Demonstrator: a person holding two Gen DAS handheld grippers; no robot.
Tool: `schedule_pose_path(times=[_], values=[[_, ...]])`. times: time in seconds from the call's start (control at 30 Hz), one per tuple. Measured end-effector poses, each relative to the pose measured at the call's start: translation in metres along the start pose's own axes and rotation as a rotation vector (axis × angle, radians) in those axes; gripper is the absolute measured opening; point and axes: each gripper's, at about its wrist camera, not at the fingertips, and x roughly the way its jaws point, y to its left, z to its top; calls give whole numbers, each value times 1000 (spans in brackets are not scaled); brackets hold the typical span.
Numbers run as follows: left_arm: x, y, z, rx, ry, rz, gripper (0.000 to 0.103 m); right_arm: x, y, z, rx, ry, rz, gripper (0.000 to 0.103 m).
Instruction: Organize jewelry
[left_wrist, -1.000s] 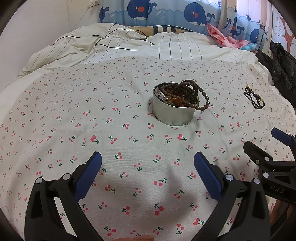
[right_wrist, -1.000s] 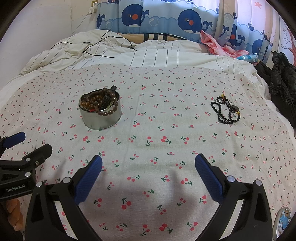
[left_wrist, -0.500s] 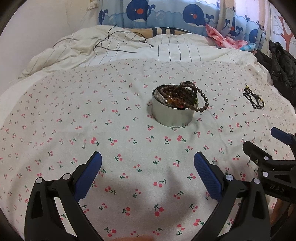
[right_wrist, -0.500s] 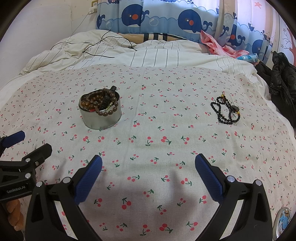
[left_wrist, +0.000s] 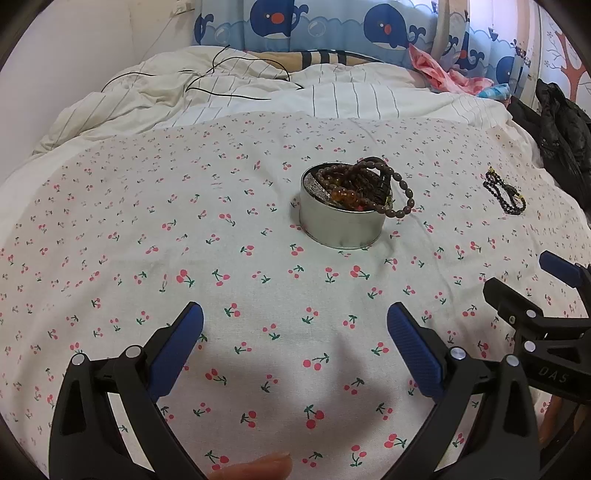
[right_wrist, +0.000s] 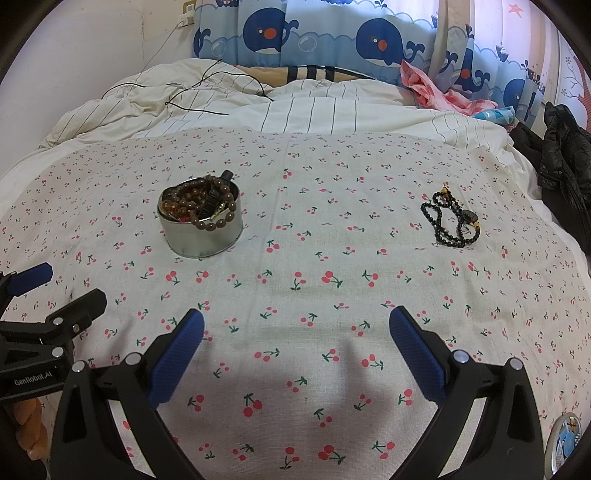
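Note:
A round silver tin (left_wrist: 341, 225) (right_wrist: 201, 236) stands on the cherry-print cloth and holds several brown bead bracelets (left_wrist: 364, 184) (right_wrist: 199, 201); one strand hangs over its rim. A black bead necklace (left_wrist: 505, 194) (right_wrist: 452, 221) lies on the cloth to the tin's right. My left gripper (left_wrist: 294, 325) is open and empty, well short of the tin. My right gripper (right_wrist: 296, 328) is open and empty, short of both the tin and the necklace. Each gripper shows at the edge of the other's view.
The cherry-print cloth (right_wrist: 295, 177) covers a bed. A striped duvet (right_wrist: 295, 107) with a black cable (right_wrist: 192, 107) lies behind it. A black jacket (right_wrist: 561, 147) lies at the right edge. A round lid (right_wrist: 565, 441) lies at the lower right.
The left gripper has tilted slightly, so the tin sits a little lower in its view. The right gripper has barely moved. Both stay open.

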Motion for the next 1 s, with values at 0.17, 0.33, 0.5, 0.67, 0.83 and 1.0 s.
schedule_pose_path(times=[0.17,0.33,0.5,0.67,0.83,1.0], values=[[0,0,0,-1,1,1,96,0,0,0,0,0,0,96],[0,-1,0,3,1,0,96,0,0,0,0,0,0,96],[0,0,0,-1,3,-2,96,0,0,0,0,0,0,96],[1,0,-1,0,6,-2,96,0,0,0,0,0,0,96],[1,1,-1,-1,7,-3,96,0,0,0,0,1,0,96],[2,1,-1,-2,8,-3,96,0,0,0,0,0,0,96]])
